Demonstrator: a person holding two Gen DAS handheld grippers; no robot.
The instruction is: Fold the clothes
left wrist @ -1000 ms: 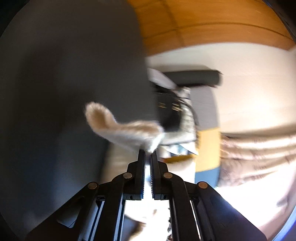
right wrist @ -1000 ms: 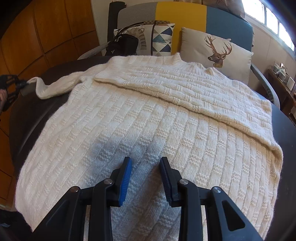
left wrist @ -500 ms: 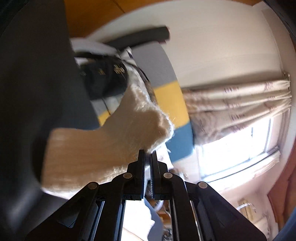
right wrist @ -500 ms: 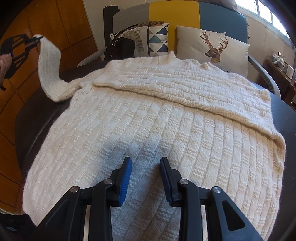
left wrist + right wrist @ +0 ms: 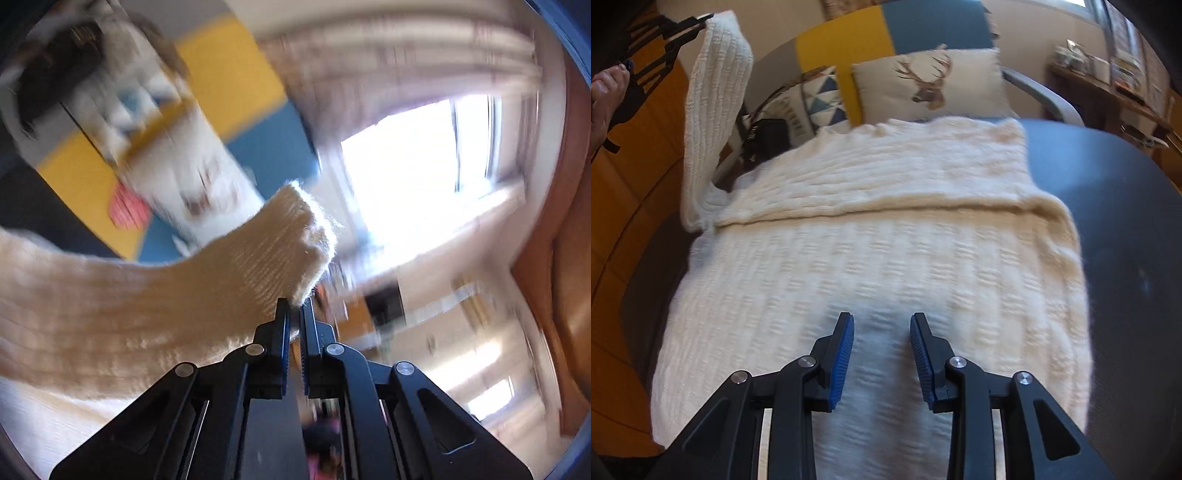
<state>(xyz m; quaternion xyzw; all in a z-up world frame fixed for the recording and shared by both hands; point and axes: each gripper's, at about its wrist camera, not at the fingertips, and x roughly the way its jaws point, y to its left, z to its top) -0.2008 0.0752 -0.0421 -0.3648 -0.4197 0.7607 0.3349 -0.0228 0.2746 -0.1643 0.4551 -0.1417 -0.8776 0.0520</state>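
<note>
A cream knitted sweater (image 5: pixel 871 251) lies flat on a dark round table (image 5: pixel 1123 229), one sleeve folded across its upper part. The other sleeve (image 5: pixel 713 110) is lifted high at the left, its cuff (image 5: pixel 295 251) pinched in my left gripper (image 5: pixel 293 306), which is shut on it. In the right wrist view that left gripper (image 5: pixel 701 22) shows at the top left, held by a hand (image 5: pixel 605 99). My right gripper (image 5: pixel 881 321) hovers over the sweater's lower body, jaws apart with nothing between them.
A yellow and blue sofa (image 5: pixel 886 33) with a deer cushion (image 5: pixel 934 81) and a triangle-pattern cushion (image 5: pixel 812 99) stands behind the table. A black bag (image 5: pixel 764 136) sits by the sleeve. Wooden panelling (image 5: pixel 624 206) runs along the left; a shelf (image 5: pixel 1108 85) and a bright window (image 5: pixel 413 162) are on the right.
My left gripper has swung the sleeve cuff up off the table and high over the sweater's left side. The right gripper has shifted to the right over the sweater body, still apart.
</note>
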